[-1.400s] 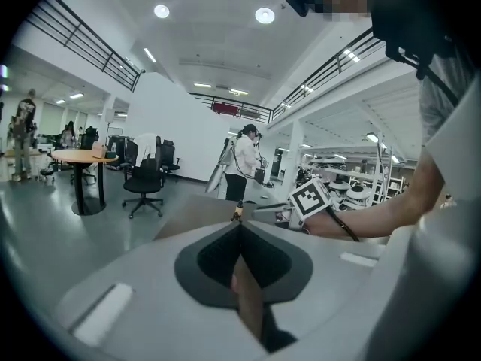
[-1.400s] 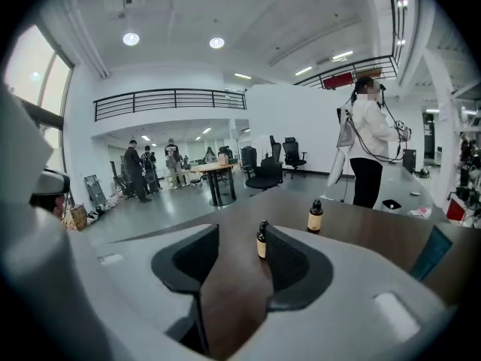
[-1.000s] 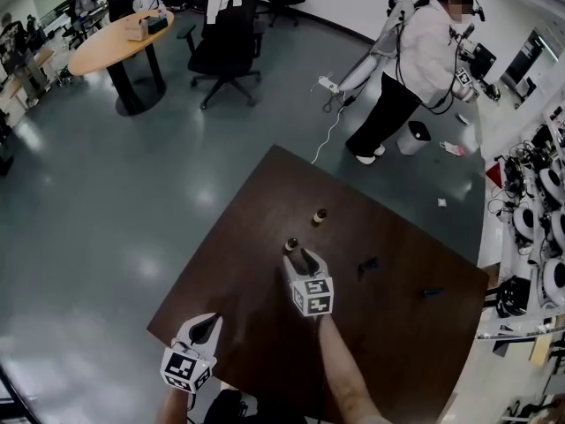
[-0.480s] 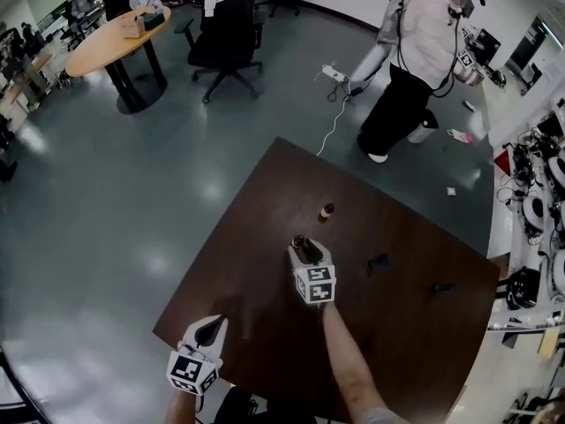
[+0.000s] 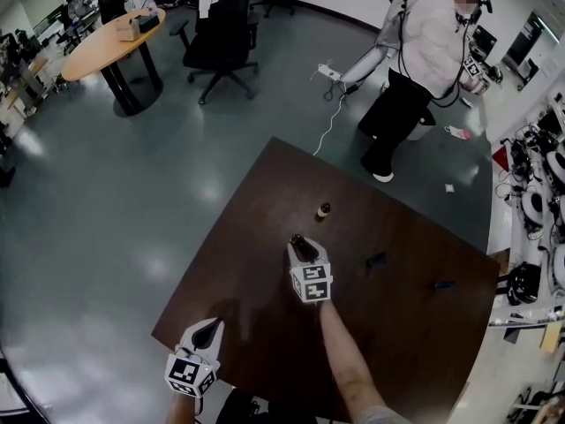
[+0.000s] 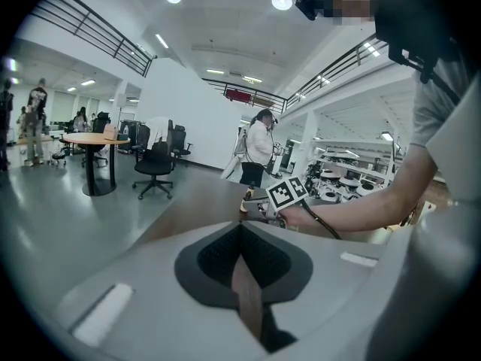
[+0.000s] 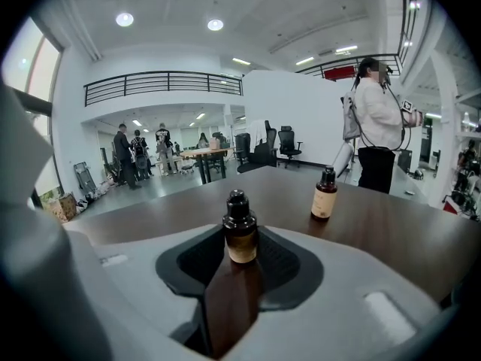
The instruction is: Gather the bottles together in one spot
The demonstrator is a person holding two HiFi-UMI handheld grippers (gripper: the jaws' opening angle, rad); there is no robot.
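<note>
Both jaws of the right gripper [image 5: 301, 247] sat around the near bottle [image 7: 240, 232] and had just been closing; pads met its sides (brown body, black cap, upright, base on the dark wooden table [image 5: 256, 237]). The far bottle [image 7: 325, 194] stood upright further out, off to the right, well apart from the near one, untouched. The left gripper [image 6: 240, 228] hung over the table's near corner, jaws together, nothing between them. Two small dark objects [image 5: 377, 259] lay right of the right gripper. A person [image 5: 415, 60] in a white top stood on the floor beyond the table.
</note>
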